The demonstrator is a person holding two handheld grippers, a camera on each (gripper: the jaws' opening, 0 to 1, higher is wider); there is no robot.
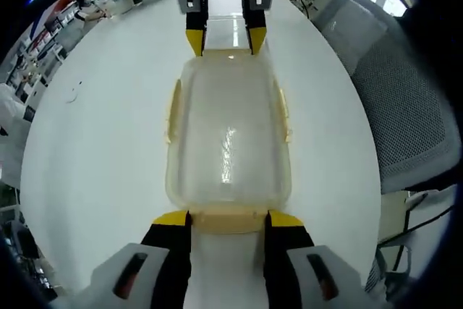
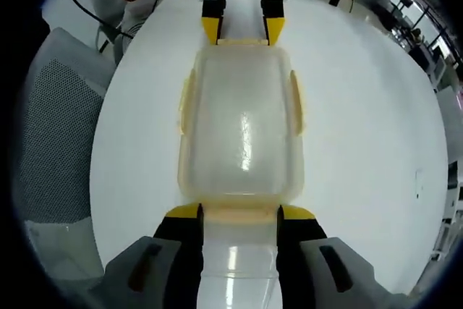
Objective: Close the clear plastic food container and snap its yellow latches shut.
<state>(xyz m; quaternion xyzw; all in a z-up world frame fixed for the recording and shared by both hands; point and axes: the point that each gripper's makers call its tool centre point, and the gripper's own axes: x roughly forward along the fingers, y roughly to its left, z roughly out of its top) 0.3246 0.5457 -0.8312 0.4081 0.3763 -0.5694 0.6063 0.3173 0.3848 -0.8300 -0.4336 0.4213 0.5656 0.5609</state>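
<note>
Container (image 1: 228,142), lid on, lies on the white surface (image 1: 94,157) between the left gripper (image 1: 227,218) and right gripper (image 2: 239,213), each with fingers open astride an end latch (image 1: 228,220), so both should press evenly inward until the latches click.

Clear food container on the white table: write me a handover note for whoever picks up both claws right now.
Left claw: open, jaws either side of the yellow latch at its end of the container.
Right claw: open, jaws either side of the latch at the opposite end.
Container sits on the white table between the two claws, lid on. An office chair stands beside the table.
Done: lid appears seated.
Left: I cannot tell whether the end or side latches are snapped; press each and check.
</note>
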